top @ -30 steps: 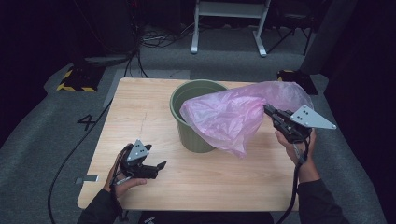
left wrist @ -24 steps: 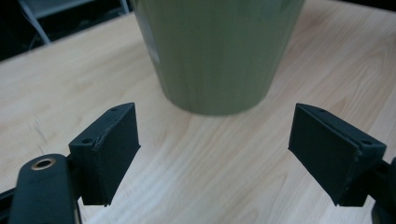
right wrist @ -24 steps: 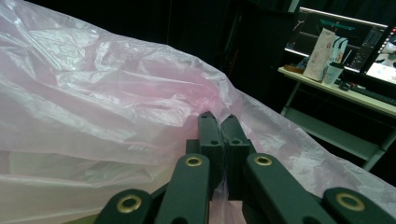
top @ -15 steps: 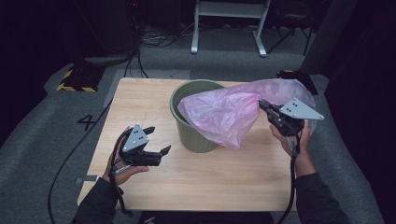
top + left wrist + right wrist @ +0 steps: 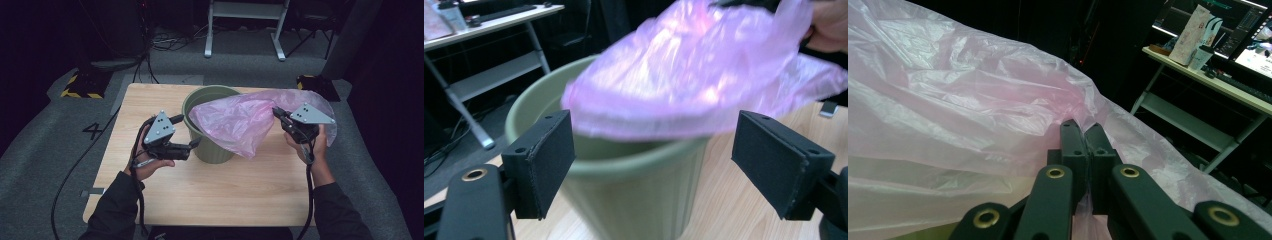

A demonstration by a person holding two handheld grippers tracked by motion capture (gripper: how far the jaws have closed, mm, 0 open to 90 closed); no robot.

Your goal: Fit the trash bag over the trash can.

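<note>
A green plastic bin (image 5: 212, 145) stands upright at the middle of the wooden table (image 5: 225, 200). A thin pink plastic bag (image 5: 240, 122) hangs over the bin's right rim and billows out to the right. My right gripper (image 5: 276, 114) is shut on the bag's edge; in the right gripper view its jaws (image 5: 1083, 132) pinch the pink film (image 5: 948, 115). My left gripper (image 5: 186, 131) is held above the table just left of the bin, open and holding nothing. In the left gripper view its pads (image 5: 546, 165) stand wide apart, with the bin (image 5: 634, 195) and the bag (image 5: 689, 75) beyond them.
A white metal frame (image 5: 245, 20) stands on the floor behind the table, with cables beside it. A yellow-and-black striped block (image 5: 80, 85) lies on the floor at the back left. A desk with monitors (image 5: 1243, 40) stands off to the side.
My left gripper has risen off the table and come closer to the bin's left side. My right gripper has drawn the bag slightly left over the bin.
</note>
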